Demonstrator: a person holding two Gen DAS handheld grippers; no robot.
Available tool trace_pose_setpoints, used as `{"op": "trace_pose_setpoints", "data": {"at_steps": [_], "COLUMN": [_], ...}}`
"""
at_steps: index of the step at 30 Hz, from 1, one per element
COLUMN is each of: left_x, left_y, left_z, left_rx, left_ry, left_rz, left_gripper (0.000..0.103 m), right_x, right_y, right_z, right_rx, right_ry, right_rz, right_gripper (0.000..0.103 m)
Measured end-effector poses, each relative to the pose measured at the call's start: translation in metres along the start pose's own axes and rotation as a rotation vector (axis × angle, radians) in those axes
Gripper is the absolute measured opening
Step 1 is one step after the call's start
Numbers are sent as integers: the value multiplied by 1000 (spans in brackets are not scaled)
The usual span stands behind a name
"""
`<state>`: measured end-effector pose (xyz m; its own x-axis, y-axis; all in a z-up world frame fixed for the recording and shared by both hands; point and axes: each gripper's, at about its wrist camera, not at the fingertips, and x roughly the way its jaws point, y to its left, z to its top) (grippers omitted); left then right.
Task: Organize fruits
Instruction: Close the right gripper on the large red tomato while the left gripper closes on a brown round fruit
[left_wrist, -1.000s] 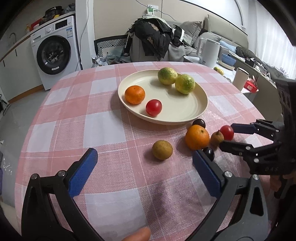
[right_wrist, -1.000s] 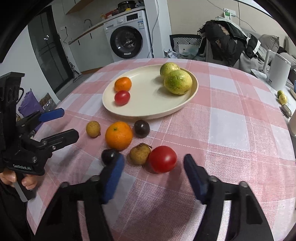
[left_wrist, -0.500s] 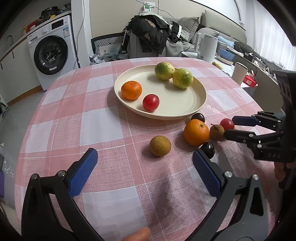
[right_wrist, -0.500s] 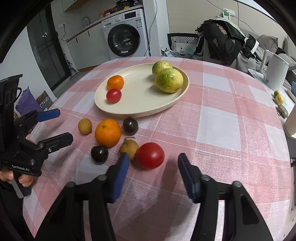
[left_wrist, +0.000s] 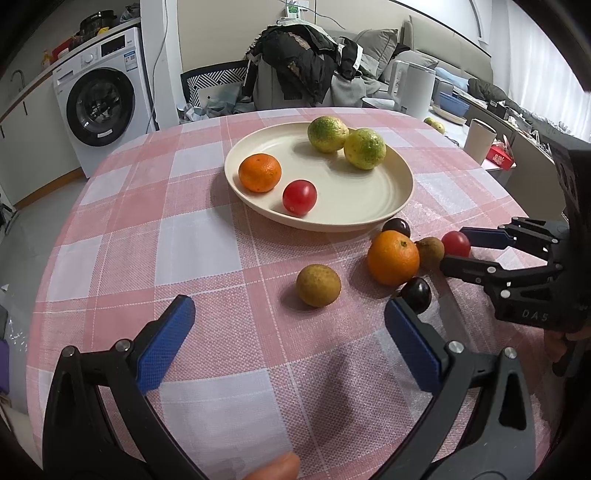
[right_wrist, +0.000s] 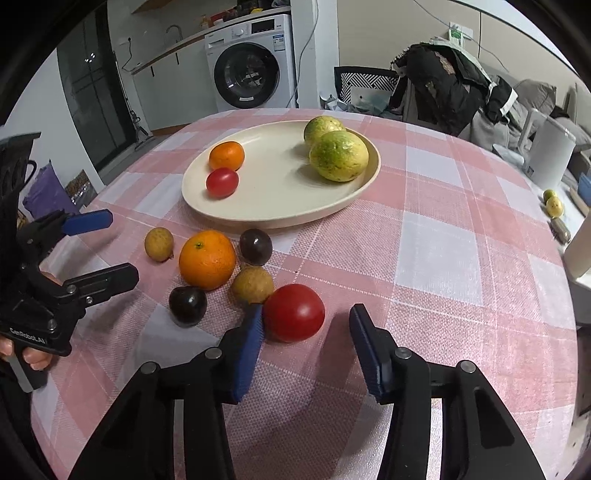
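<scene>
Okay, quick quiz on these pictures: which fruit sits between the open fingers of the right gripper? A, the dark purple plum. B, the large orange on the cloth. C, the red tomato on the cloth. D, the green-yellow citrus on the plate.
C: in the right wrist view the open right gripper brackets the round red tomato on the checked cloth, its left finger right beside it, not yet closed.
</scene>
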<state>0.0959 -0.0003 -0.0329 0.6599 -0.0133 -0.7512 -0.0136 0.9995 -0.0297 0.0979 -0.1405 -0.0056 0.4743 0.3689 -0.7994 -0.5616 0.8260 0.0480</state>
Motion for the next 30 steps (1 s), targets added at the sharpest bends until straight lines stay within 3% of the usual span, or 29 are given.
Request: {"op": "trace_pose_setpoints", "data": {"at_steps": [8, 15, 30], "left_x": [1, 5, 35], "left_y": [2, 6, 17], "left_z": [0, 0, 5], "left_rx": [-9, -25, -81], "left_ry": [4, 18, 84], "left_rz": [1, -7, -8], "left_gripper": [102, 102, 102], "right_x": [0, -3, -30], "right_y": [11, 7, -5], "right_z": [-2, -2, 5], "right_rx": [-68, -51, 22], "right_ry": [-3, -15, -153], "right_rz": [-19, -5, 9], "right_gripper": [33, 33, 32]}}
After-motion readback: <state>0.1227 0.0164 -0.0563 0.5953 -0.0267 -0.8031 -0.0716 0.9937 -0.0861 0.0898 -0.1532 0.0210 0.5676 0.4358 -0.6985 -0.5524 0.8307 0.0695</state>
